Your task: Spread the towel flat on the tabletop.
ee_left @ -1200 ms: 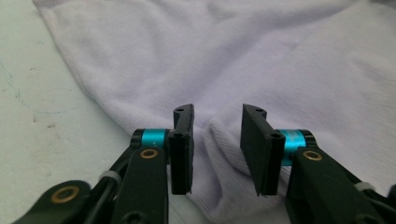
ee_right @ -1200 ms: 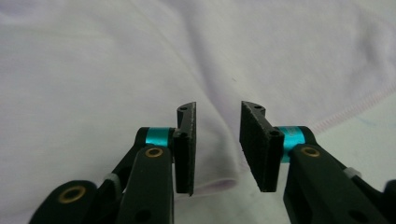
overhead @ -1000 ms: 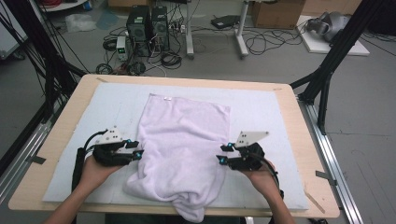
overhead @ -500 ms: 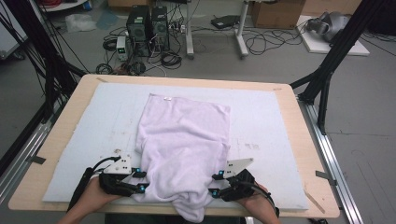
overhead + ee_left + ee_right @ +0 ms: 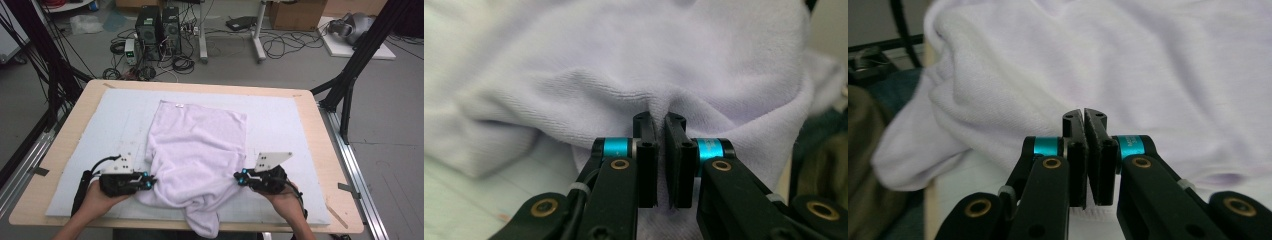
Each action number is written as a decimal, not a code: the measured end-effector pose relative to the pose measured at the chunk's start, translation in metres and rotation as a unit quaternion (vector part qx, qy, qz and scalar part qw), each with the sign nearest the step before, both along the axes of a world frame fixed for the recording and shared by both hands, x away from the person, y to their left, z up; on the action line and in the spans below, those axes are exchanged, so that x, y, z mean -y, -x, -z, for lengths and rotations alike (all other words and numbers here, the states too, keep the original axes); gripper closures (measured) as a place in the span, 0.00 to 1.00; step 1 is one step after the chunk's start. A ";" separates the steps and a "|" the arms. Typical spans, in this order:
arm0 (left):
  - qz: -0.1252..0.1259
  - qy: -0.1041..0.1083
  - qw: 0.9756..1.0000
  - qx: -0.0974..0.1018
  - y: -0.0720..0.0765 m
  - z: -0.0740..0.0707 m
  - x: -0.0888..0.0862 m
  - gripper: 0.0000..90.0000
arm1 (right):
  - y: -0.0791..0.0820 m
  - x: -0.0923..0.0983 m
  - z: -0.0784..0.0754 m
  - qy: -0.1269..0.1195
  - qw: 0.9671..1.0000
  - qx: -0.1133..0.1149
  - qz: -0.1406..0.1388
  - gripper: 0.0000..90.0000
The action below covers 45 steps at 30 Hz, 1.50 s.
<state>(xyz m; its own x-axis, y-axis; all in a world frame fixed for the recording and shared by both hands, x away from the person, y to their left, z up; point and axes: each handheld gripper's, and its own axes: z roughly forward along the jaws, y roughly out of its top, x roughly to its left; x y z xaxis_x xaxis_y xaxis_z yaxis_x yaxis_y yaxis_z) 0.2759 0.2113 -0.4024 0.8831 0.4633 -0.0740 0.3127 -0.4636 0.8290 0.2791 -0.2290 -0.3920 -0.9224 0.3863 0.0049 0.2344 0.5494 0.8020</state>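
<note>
The left gripper (image 5: 149,181) is clenched on the towel (image 5: 197,150): in the left gripper view its black jaws have just been closing and now pinch a fold of the pale lilac cloth (image 5: 624,75) between them. The right gripper (image 5: 239,178) does the same on the opposite side; in the right gripper view its jaws have just been closing too, and the edge of the towel (image 5: 1128,65) is caught between the pads.

Each gripper sits in a hand, the left hand (image 5: 95,197) and the right hand (image 5: 285,197) coming in from the near edge of the table (image 5: 325,150). The towel lies between them on a light grey mat (image 5: 280,120) that covers most of the wooden tabletop. Its far end is spread flat with a small white tag (image 5: 178,105) at one corner; its near end is bunched and hangs over the table's front edge. Beyond the table, computer towers (image 5: 157,25) and loose cables (image 5: 280,45) sit on the floor.
</note>
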 end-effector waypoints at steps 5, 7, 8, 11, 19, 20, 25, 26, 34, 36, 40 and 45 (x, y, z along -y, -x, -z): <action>-0.081 0.010 0.997 -0.010 -0.044 -0.002 0.004 0.93 | -0.050 0.003 -0.006 0.034 0.998 0.002 0.057 0.98; -0.106 -0.006 0.994 -0.017 -0.069 0.005 0.014 0.93 | -0.067 0.002 0.000 0.042 0.996 -0.007 0.074 0.98; -0.106 -0.006 0.994 -0.017 -0.069 0.005 0.014 0.93 | -0.067 0.002 0.000 0.042 0.996 -0.007 0.074 0.98; -0.127 -0.013 0.991 -0.026 -0.090 0.014 0.021 0.93 | -0.094 0.003 0.016 0.064 0.993 -0.034 0.097 0.98; -0.124 -0.004 0.992 -0.036 -0.096 0.015 0.016 0.71 | -0.104 0.003 0.026 0.049 0.991 -0.042 0.117 0.83; -0.124 -0.003 0.992 -0.030 -0.092 0.011 0.012 0.71 | -0.104 0.003 0.026 0.049 0.991 -0.042 0.117 0.83; -0.103 0.009 0.995 0.002 -0.069 -0.005 -0.006 0.58 | -0.076 0.003 0.000 0.022 0.995 -0.017 0.097 0.71; -0.094 0.012 0.996 0.006 -0.064 -0.007 -0.008 0.58 | -0.069 0.001 -0.004 0.024 0.996 -0.009 0.087 0.70; -0.040 0.000 0.999 0.005 -0.039 0.017 -0.005 0.54 | -0.019 -0.030 0.003 -0.016 1.000 -0.013 0.007 0.60; -0.044 -0.010 0.999 -0.001 -0.041 0.025 0.000 0.53 | -0.011 -0.045 0.019 0.002 0.999 -0.032 -0.019 0.57; -0.053 -0.025 0.998 0.000 -0.048 0.034 0.011 0.57 | -0.009 -0.057 0.034 0.021 0.997 -0.058 -0.038 0.55; -0.046 -0.054 0.997 -0.002 -0.053 0.038 0.025 0.94 | -0.009 -0.066 0.050 0.036 0.996 -0.068 -0.039 0.66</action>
